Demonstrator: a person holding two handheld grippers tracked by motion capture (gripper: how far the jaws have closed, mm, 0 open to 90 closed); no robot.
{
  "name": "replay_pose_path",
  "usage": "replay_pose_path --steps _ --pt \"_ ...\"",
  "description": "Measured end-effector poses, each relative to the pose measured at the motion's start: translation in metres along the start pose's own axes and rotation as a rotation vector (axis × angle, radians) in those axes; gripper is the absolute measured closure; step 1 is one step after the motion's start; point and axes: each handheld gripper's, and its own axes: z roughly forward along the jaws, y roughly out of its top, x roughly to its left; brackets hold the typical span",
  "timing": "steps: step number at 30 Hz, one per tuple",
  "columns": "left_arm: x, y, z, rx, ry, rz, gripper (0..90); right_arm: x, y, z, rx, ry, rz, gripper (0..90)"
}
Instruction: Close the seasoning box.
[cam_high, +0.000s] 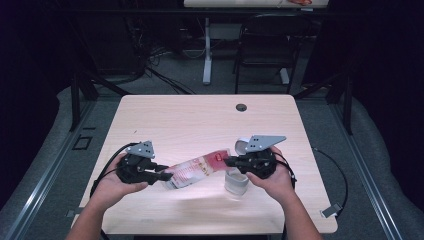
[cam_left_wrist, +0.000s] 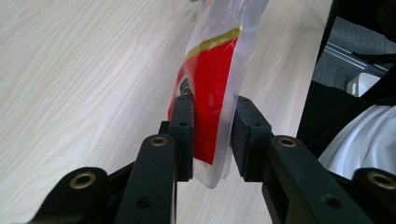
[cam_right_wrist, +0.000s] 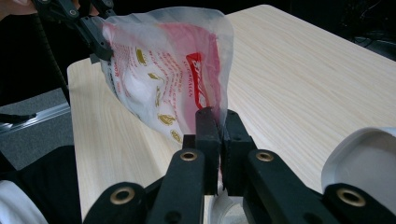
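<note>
A clear plastic bag (cam_high: 195, 170) with red and white print and gold marks hangs above the wooden table (cam_high: 200, 115), stretched between both grippers. My left gripper (cam_high: 167, 176) is shut on the bag's lower left end; its pads press the red panel of the bag (cam_left_wrist: 212, 79) from both sides, with the left gripper (cam_left_wrist: 212, 135) low in its own view. My right gripper (cam_high: 229, 161) is shut on the upper right, red-topped end. Its jaws pinch the bag's edge (cam_right_wrist: 159, 79) at the right gripper (cam_right_wrist: 220, 126), with the left gripper (cam_right_wrist: 93, 28) at the far end.
A clear tub (cam_high: 235, 184) stands on the table just below my right hand. A white lid (cam_high: 241, 146) lies behind that gripper, also seen as the white lid (cam_right_wrist: 364, 158). A cable hole (cam_high: 241, 107) sits near the far edge. A black chair (cam_high: 265, 45) stands beyond the table.
</note>
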Motion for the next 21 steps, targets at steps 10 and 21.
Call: replay_pose_path --steps 10,21 --pt "0.0002 0.0036 -0.0025 0.001 0.006 0.009 72.8 -0.0006 -0.0009 -0.0009 0.001 -0.005 -0.001 88.0" --pt "-0.0006 0.0085 -0.0058 -0.005 0.008 0.009 73.2 -0.0015 -0.0024 -0.0016 -0.003 -0.002 0.006 87.9"
